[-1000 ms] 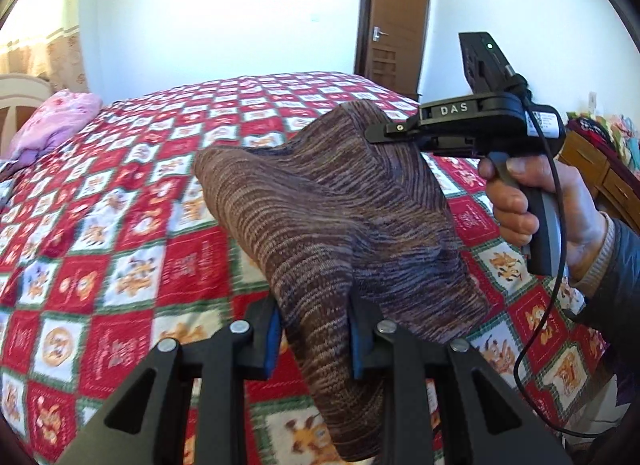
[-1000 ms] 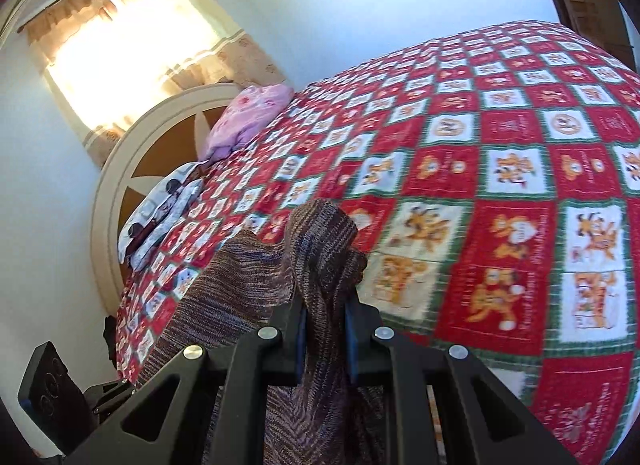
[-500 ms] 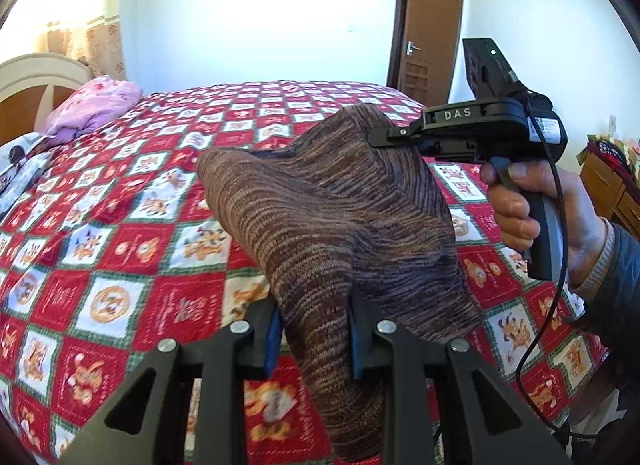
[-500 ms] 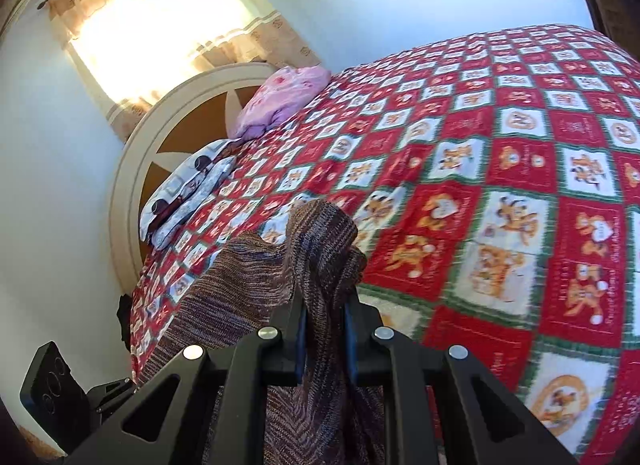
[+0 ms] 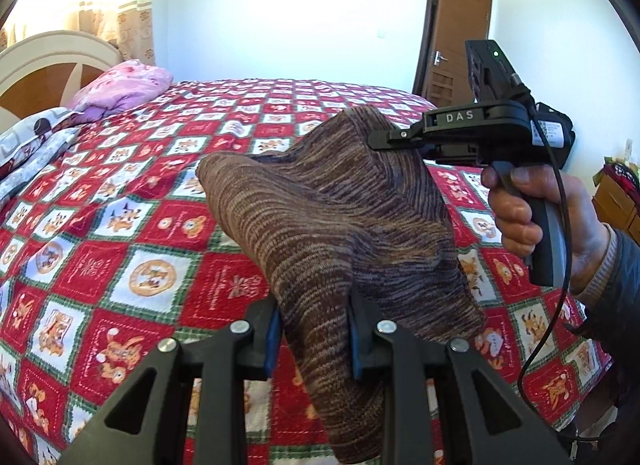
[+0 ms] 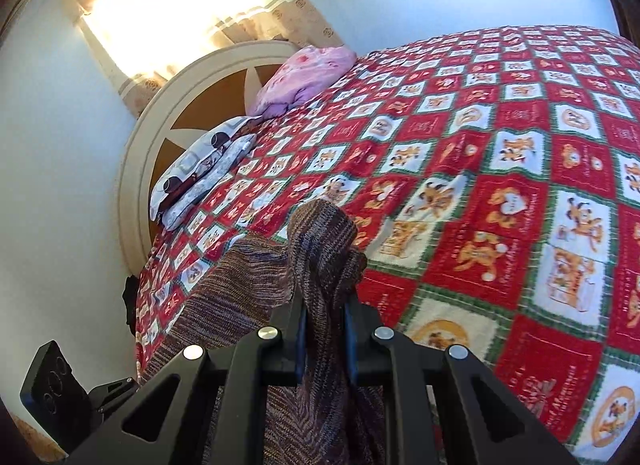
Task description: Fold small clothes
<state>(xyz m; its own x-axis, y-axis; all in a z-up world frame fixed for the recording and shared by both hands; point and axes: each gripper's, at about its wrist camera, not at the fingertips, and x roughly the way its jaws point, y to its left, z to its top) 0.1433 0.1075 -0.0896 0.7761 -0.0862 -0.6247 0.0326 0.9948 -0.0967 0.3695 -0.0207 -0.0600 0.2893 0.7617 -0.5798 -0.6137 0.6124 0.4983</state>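
A brown striped knit garment (image 5: pixel 328 225) hangs in the air above the bed, stretched between both grippers. My left gripper (image 5: pixel 314 339) is shut on a bunched edge of it at the bottom of the left wrist view. In that same view the right gripper (image 5: pixel 374 141) bites the garment's far top corner, held by a hand (image 5: pixel 520 217). In the right wrist view my right gripper (image 6: pixel 324 339) is shut on a thick fold of the knit garment (image 6: pixel 320 257), which drapes down to the left.
A red, white and green patchwork quilt (image 5: pixel 140 233) covers the bed (image 6: pixel 520 185). A pink pillow (image 5: pixel 124 85) and a patterned pillow (image 6: pixel 200 169) lie by the round headboard (image 6: pixel 160 113). A brown door (image 5: pixel 456 37) and a wooden dresser (image 5: pixel 616 201) stand at the right.
Both grippers have swung with the garment across the bed toward the headboard side; the pillows and headboard have come further into view. The grips are unchanged.
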